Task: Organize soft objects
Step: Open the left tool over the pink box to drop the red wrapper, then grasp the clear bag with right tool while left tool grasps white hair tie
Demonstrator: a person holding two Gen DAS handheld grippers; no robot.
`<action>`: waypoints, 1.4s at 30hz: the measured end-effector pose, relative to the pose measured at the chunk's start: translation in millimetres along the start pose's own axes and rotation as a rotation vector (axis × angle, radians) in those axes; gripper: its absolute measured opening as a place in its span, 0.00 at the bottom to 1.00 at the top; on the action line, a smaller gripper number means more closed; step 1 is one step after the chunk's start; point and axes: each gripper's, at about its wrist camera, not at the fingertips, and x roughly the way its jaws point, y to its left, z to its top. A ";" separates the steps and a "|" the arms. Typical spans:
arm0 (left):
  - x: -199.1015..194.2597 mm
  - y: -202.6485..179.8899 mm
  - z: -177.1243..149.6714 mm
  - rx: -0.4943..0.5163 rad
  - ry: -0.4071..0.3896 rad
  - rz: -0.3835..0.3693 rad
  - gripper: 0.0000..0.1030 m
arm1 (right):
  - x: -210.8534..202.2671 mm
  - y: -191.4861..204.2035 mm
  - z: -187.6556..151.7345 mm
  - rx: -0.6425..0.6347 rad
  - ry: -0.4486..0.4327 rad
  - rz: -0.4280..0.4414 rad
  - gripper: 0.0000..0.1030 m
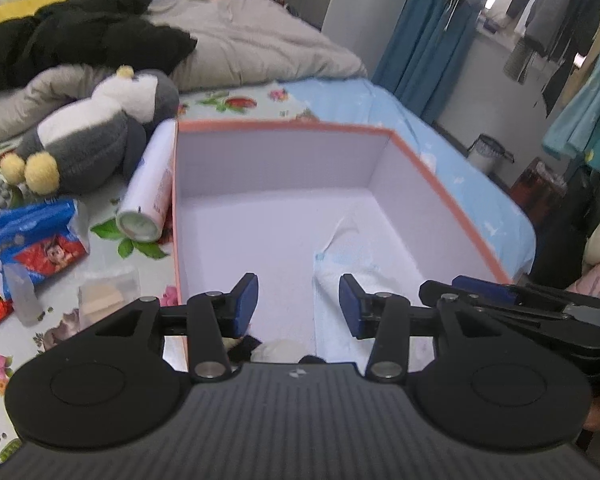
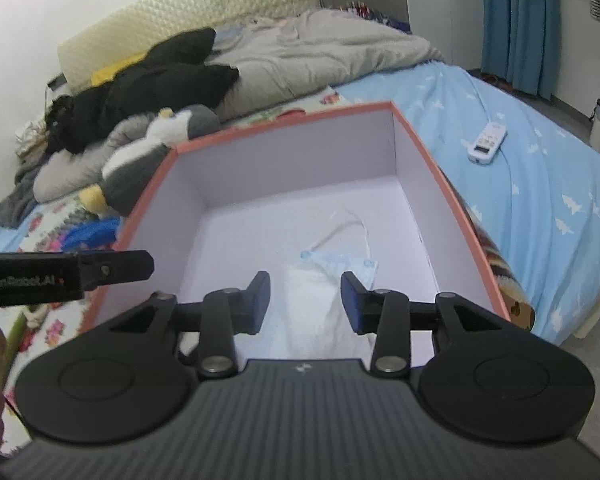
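Note:
A box with a salmon rim [image 1: 284,125] [image 2: 284,127] and white inside stands on the bed. A white and light-blue face mask [image 1: 352,268] [image 2: 320,280] lies on its floor at the near side. My left gripper [image 1: 299,300] is open over the box's near left corner, nothing between its pads. My right gripper [image 2: 305,300] is open just above the mask, its pads apart from it; it also shows at the right of the left wrist view [image 1: 500,292]. A grey and white penguin plush [image 1: 96,136] [image 2: 140,172] lies left of the box. A small black and white soft thing [image 1: 268,348] peeks out under the left gripper.
A white bottle [image 1: 148,188] lies along the box's left wall. A blue and red tissue pack [image 1: 36,240] and small items sit at the left. A grey duvet [image 1: 252,44] and black clothing [image 1: 80,36] lie behind. A white remote [image 2: 486,142] rests on the blue sheet.

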 end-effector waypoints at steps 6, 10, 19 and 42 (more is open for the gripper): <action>-36.9 0.6 1.9 0.000 -0.072 0.003 0.49 | -27.6 10.7 8.9 -0.006 -0.077 0.047 0.56; -59.5 8.3 -0.5 -0.019 -0.110 0.018 0.49 | -42.6 21.6 12.0 -0.021 -0.113 0.066 0.56; -96.1 32.2 -23.5 -0.065 -0.152 0.057 0.49 | -58.9 54.7 1.8 -0.072 -0.145 0.107 0.56; -140.8 103.6 -103.2 -0.195 -0.108 0.168 0.49 | -60.9 124.7 -39.1 -0.163 -0.069 0.185 0.56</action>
